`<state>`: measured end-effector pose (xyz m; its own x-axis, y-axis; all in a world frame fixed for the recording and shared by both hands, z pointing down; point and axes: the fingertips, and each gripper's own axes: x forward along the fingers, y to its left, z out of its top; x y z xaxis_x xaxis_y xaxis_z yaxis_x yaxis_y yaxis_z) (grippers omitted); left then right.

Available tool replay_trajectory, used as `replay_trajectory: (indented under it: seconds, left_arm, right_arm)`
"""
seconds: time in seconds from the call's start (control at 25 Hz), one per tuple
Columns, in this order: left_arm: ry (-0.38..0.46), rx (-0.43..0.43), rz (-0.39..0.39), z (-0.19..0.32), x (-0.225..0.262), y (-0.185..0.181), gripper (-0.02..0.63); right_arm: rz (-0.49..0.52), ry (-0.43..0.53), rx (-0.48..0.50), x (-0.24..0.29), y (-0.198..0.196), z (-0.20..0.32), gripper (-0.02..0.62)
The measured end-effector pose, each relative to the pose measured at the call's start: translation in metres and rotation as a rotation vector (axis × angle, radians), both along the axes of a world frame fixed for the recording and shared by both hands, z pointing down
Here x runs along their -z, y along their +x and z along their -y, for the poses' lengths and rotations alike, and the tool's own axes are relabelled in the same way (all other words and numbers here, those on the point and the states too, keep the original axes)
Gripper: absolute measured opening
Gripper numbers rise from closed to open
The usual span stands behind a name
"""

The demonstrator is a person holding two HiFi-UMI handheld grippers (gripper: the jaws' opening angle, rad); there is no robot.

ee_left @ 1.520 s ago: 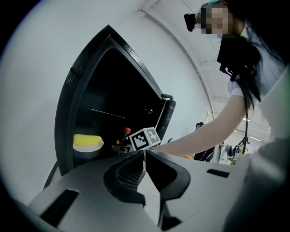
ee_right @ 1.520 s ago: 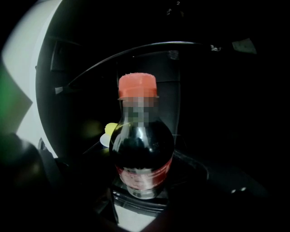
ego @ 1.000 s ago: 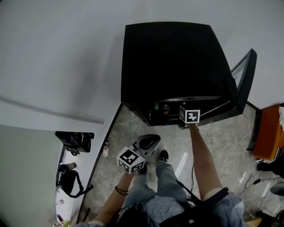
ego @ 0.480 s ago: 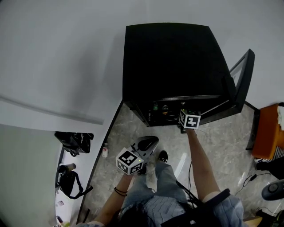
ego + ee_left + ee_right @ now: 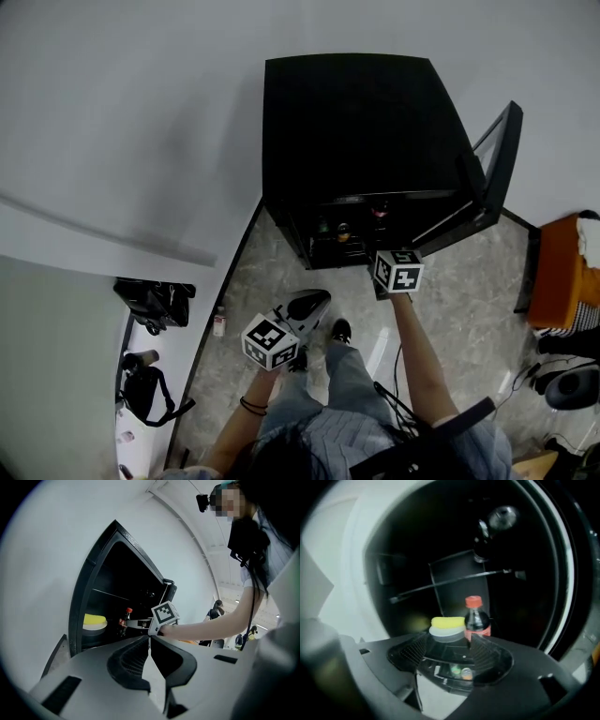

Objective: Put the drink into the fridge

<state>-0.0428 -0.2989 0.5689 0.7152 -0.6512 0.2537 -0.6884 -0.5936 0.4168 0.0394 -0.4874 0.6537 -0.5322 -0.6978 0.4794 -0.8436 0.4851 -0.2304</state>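
Head view: a black fridge [image 5: 356,122] stands on a marbled floor [image 5: 459,291] against a pale wall, its door [image 5: 495,159] swung open to the right.

The right gripper [image 5: 449,638] is held in front of the open compartment, just outside it. Its jaws are spread wide apart with nothing clamped between them.

Right gripper view: a cola bottle [image 5: 476,619] with a red cap stands upright inside the fridge, past the tips of the jaws. Just beside it on its left is a round container [image 5: 447,624] with a yellow lid. A wire shelf [image 5: 454,584] runs across the compartment above both.

The left gripper [image 5: 149,639] is held low over the floor, near the person's legs and well apart from the fridge. Its jaws are closed together at the tips and hold nothing.

Left gripper view: the person's forearm [image 5: 211,627] reaches toward the fridge opening, where the bottle and the container show on the same level.
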Motion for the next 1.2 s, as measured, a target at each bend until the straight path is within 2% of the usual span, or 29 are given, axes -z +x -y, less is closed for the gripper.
replay_trajectory:
  seconds: [0.12,0.28,0.56,0.76,1.2]
  left_arm:
    - [0.02,-0.008,-0.016,-0.009,0.011,0.0,0.006]
    - [0.038,-0.036,-0.022,-0.025,0.022,-0.001,0.006]
    - [0.052,-0.069,-0.03,-0.061,0.036,-0.007,0.006]
    - [0.063,-0.084,-0.038,-0.082,0.043,-0.02,0.006]
    - [0.109,-0.13,-0.056,-0.123,0.06,-0.04,0.006]
  right_arm:
    - [0.008,0.023,0.05,0.019,-0.012,-0.027,0.302]
    - [0.03,0.045,0.062,0.042,-0.021,-0.06,0.287]
    - [0.134,0.055,0.015,0.088,-0.023,-0.116,0.25]
    - [0.144,0.059,-0.009,0.108,-0.024,-0.16,0.202]
    - [0.193,0.064,-0.065,0.129,-0.042,-0.235,0.164]
